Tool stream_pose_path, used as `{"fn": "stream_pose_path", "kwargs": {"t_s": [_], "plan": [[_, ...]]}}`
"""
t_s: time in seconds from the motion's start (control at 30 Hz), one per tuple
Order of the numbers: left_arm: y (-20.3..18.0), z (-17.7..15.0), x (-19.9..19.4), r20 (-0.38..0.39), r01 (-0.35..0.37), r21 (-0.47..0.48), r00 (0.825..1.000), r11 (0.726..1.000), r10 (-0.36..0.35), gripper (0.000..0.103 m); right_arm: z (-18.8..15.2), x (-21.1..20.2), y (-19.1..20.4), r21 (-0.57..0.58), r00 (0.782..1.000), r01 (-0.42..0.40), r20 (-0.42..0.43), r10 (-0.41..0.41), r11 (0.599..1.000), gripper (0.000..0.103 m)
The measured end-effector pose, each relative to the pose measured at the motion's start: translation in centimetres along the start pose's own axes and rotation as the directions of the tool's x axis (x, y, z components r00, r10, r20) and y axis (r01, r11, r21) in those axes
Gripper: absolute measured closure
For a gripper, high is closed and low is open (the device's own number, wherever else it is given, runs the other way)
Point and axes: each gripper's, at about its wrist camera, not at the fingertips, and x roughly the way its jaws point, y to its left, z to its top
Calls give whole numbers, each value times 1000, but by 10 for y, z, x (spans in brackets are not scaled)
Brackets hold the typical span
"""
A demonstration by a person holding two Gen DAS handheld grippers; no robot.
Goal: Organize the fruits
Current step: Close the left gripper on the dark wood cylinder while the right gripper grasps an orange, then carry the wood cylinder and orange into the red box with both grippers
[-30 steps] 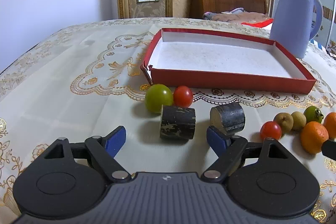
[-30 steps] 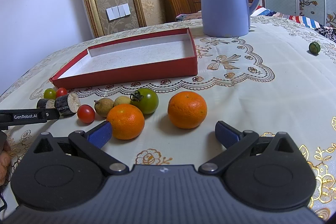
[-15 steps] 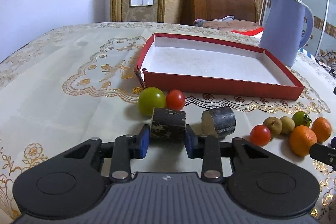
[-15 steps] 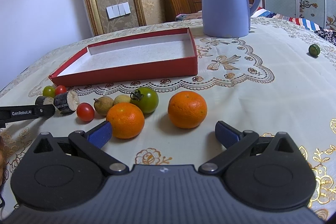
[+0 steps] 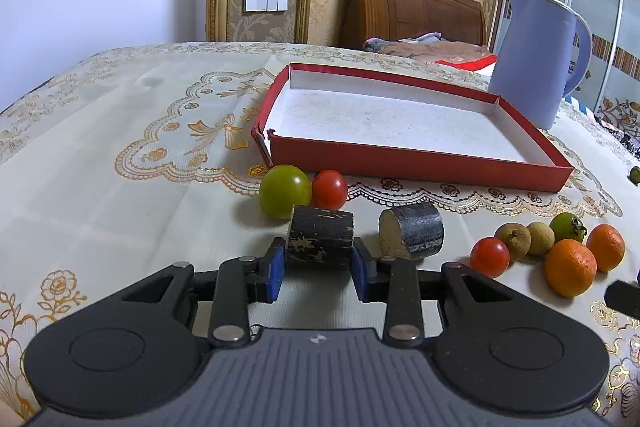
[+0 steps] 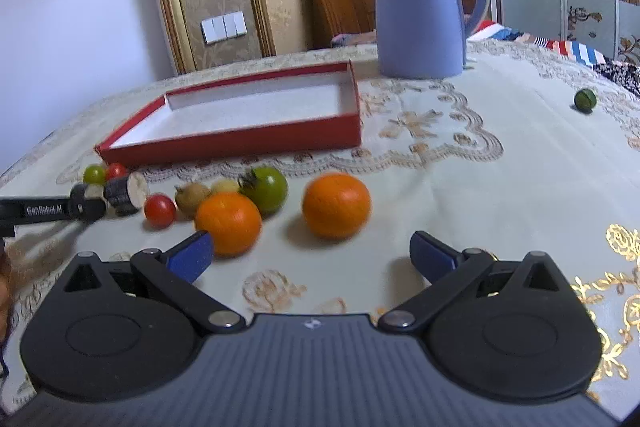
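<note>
While the left gripper (image 5: pixel 319 261) clamps a dark stub (image 5: pixel 321 238), only the right view shows its gripper (image 6: pixel 310 253) gaping.

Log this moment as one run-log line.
left claw: shut on dark cane piece | right claw: open, nothing held | red tray: no fruit inside

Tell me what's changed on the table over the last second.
The left tool closed onto the nearer dark sugarcane piece, which it now grips. The right tool stayed open near the oranges. The fruits and red box stayed put.
</note>
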Motion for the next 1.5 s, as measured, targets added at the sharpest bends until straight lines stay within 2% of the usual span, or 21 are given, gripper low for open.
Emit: {"fn": "stream_pose_path", "kwargs": {"t_s": [0.07, 0.17, 0.23, 0.33, 0.47, 0.53, 0.6, 0.63, 1.07, 1.3, 1.5], "plan": [[0, 0, 0, 0, 0, 1, 1000, 1000, 0, 70, 3, 0, -3, 4, 1000, 10, -4, -10, 1000, 0], [1, 0, 0, 0, 3, -5, 1000, 1000, -3, 70, 7, 2, -5, -5, 997, 79, 19, -79, 997, 6], [0, 0, 0, 1, 4, -6, 1000, 1000, -4, 70, 10, 7, -8, -4, 996, 84, 10, -84, 996, 8], [1, 0, 1, 0, 3, -3, 1000, 1000, -3, 70, 15, 17, -7, -24, 996, 89, 0, -89, 996, 16], [1, 0, 1, 1, 5, -6, 1000, 1000, -5, 70, 19, 32, -4, -45, 997, 62, -44, -64, 997, 39], [0, 0, 1, 0, 3, -4, 1000, 1000, -3, 69, 18, 33, 0, -73, 997, 56, -49, -59, 996, 43], [0, 0, 1, 0, 2, -1, 1000, 1000, -2, 70, 17, 33, 3, -89, 997, 63, -46, -67, 994, 60], [1, 0, 1, 0, 2, -2, 1000, 1000, -2, 70, 17, 32, 4, -88, 997, 58, -46, -62, 994, 63], [0, 0, 1, 2, 7, -7, 1000, 1000, -7, 70, 17, 28, -2, -50, 998, 51, -21, -53, 997, 64], [2, 0, -1, 13, 28, -8, 1000, 1000, -28, 70, 22, 22, 7, -86, 999, 44, 1, -44, 995, 64], [-8, 3, -13, 24, 17, 61, 1000, 998, -19, 70, 39, 16, 15, -137, 998, 53, 42, -48, 989, 64]]}}
